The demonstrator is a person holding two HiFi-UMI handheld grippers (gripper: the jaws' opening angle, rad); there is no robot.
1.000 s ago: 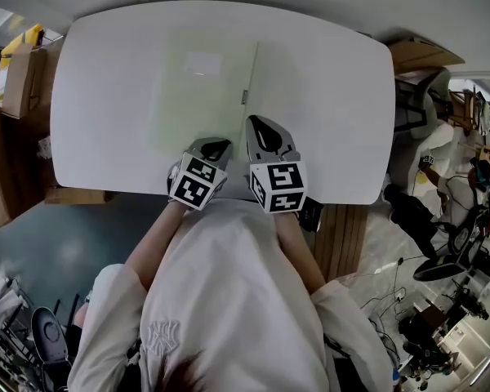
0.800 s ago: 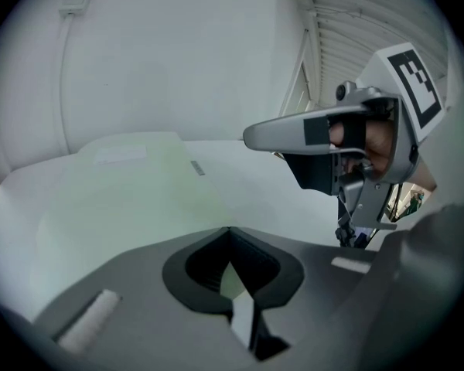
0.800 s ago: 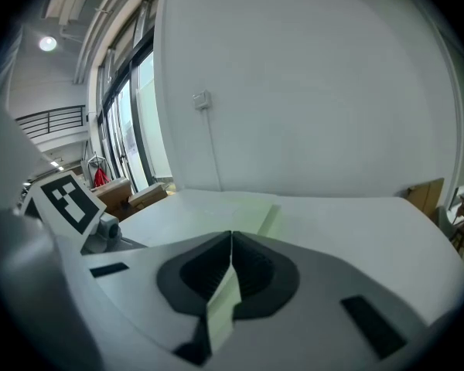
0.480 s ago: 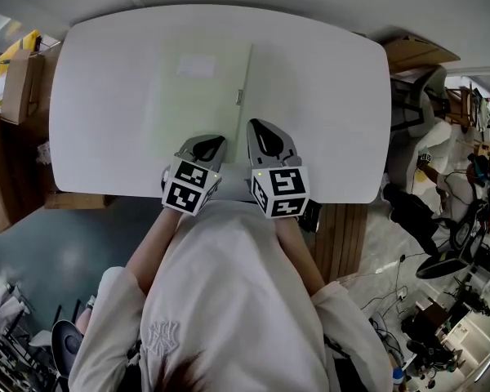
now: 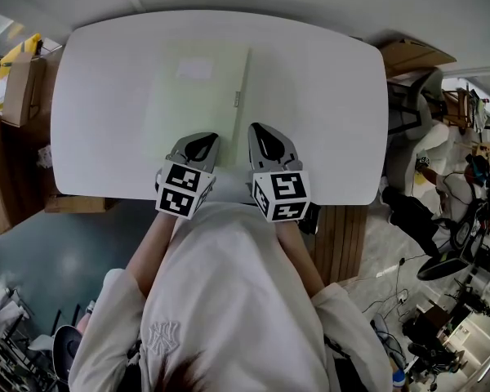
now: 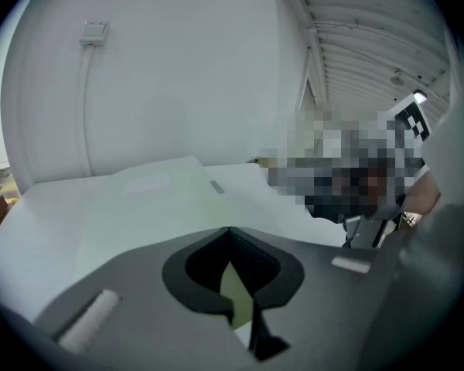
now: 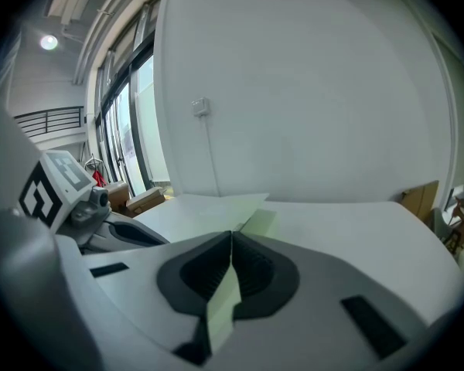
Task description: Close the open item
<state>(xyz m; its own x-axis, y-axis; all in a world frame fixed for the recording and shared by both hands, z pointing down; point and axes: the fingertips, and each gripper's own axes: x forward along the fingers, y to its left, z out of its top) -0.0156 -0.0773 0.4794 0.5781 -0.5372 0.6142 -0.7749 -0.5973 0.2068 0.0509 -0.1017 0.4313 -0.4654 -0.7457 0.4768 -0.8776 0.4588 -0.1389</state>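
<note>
A pale green folder (image 5: 198, 96) lies flat and closed on the white table (image 5: 327, 96), with a white label (image 5: 194, 69) and a small clasp (image 5: 237, 98) on its right edge. My left gripper (image 5: 202, 140) hovers over the folder's near edge, shut and holding nothing; in its own view the jaw tips meet (image 6: 230, 229) with the folder (image 6: 155, 199) ahead. My right gripper (image 5: 261, 129) sits beside it at the folder's near right corner, jaws together (image 7: 231, 233), the folder (image 7: 216, 207) just ahead of them. Green shows through the slit behind both pairs of tips.
Cardboard boxes (image 5: 16, 80) stand off the table's left end and another box (image 5: 412, 51) off the back right. A wooden panel (image 5: 343, 235) leans by the front right corner. Chair bases and cables (image 5: 441, 268) crowd the floor at right.
My left gripper has drawn back towards the person and lifted slightly, still shut. The right gripper and the folder have stayed put.
</note>
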